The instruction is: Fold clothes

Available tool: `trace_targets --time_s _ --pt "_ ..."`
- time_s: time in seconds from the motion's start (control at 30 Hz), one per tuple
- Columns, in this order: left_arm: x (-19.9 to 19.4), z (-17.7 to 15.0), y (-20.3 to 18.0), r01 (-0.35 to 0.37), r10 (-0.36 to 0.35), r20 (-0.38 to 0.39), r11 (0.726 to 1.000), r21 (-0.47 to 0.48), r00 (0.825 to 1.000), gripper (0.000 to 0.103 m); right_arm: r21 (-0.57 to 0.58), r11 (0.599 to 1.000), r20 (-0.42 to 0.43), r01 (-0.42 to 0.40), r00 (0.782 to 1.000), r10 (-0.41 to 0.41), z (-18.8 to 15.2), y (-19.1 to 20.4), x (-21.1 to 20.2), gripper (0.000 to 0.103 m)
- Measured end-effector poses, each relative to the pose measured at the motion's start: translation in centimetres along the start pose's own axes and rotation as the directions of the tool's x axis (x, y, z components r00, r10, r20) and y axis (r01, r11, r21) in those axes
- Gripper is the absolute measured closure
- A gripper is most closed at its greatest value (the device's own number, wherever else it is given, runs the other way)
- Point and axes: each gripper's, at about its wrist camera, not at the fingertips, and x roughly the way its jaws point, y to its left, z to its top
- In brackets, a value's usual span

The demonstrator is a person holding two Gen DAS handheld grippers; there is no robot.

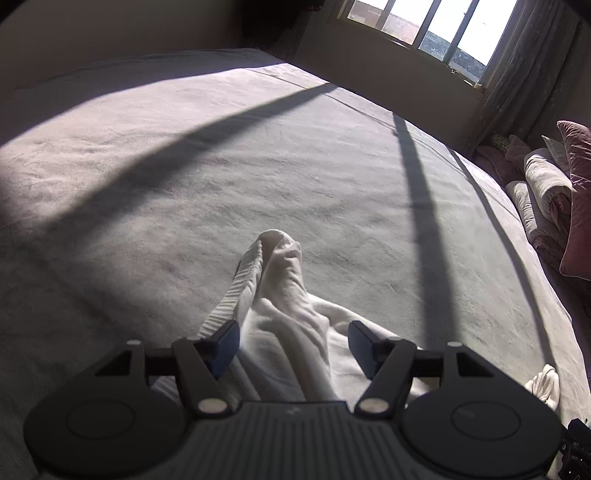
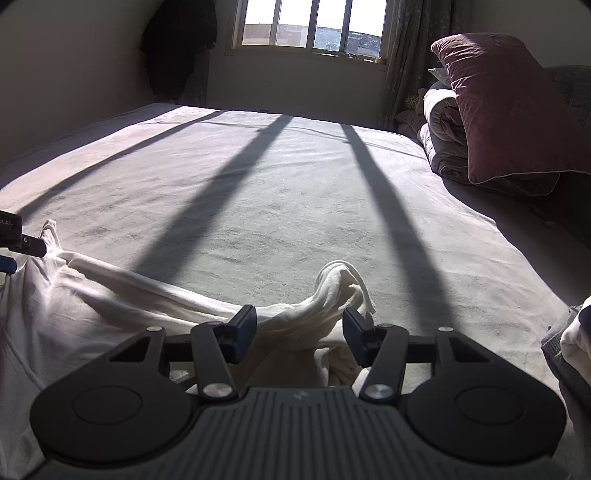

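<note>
A white garment (image 1: 280, 266) lies crumpled on the grey bed sheet (image 1: 258, 166). In the left wrist view a bunched corner with a ribbed hem rises between the fingers of my left gripper (image 1: 291, 330), which is open; the pads stand apart from the cloth's right side. In the right wrist view the garment (image 2: 110, 291) stretches along the near edge of the bed. Its other bunched corner (image 2: 340, 284) sticks up between the fingers of my right gripper (image 2: 299, 315), also open with slack cloth between the pads. The left gripper's fingers (image 2: 31, 246) show at the far left.
A maroon pillow (image 2: 506, 107) leans on a rolled pale duvet (image 2: 439, 118) at the bed's right side. A window (image 2: 310, 26) and a curtain (image 2: 402, 55) are at the far wall. More folded fabric (image 2: 569, 343) sits at the right edge. Sunlight and bar shadows cross the sheet.
</note>
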Motion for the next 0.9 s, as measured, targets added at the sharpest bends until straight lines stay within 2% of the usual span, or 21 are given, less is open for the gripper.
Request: trace_targets --time_s 0.3,0.47,0.6,0.67,0.7,0.73,0.77,0.87,0.9 --pt "-4.8 -1.0 4.6 0.035 -0.048 -0.092 0.99 -0.134 0.995 0.032 0.069 0.996 -0.092 -0.052 0.994 0.059 -2.4 -0.2 -3.0 0.047" --pt "-6.9 -2.0 7.5 0.06 -0.093 -0.13 0.97 -0.235 0.987 0.032 0.182 0.981 -0.158 -0.065 0.983 0.095 -3.8 -1.3 -4.3 0.047" --pt "-8.2 -3.5 10.3 0.119 -0.174 -0.134 0.932 -0.343 0.976 0.032 0.296 0.949 -0.168 -0.108 0.972 0.163 -4.8 -2.5 -5.3 0.047" --pt "-8.2 -4.2 11.2 0.151 -0.212 -0.124 0.913 -0.379 0.969 0.034 0.355 0.925 -0.168 -0.136 0.964 0.207 -5.5 -3.1 -5.5 0.048" --pt "-7.9 -4.7 11.6 0.175 -0.24 -0.116 0.898 -0.404 0.964 0.04 0.39 0.908 -0.165 -0.155 0.958 0.234 -5.9 -3.4 -5.5 0.05" --pt "-7.7 -5.2 12.1 0.199 -0.268 -0.108 0.882 -0.427 0.957 0.046 0.43 0.885 -0.163 -0.175 0.95 0.267 -6.3 -3.8 -5.4 0.058" --pt "-7.3 -5.6 12.5 0.22 -0.296 -0.102 0.864 -0.452 0.95 0.048 0.47 0.861 -0.162 -0.193 0.941 0.299 -6.6 -4.1 -5.2 0.065" --pt "-5.6 -6.7 13.4 0.253 -0.378 -0.12 0.793 -0.554 0.918 0.054 0.6 0.766 -0.152 -0.233 0.906 0.394 -7.4 -4.9 -4.6 0.072" --pt "-5.2 -6.9 13.4 0.255 -0.394 -0.124 0.772 -0.582 0.911 0.057 0.623 0.745 -0.148 -0.239 0.899 0.412 -7.4 -5.0 -4.4 0.074"
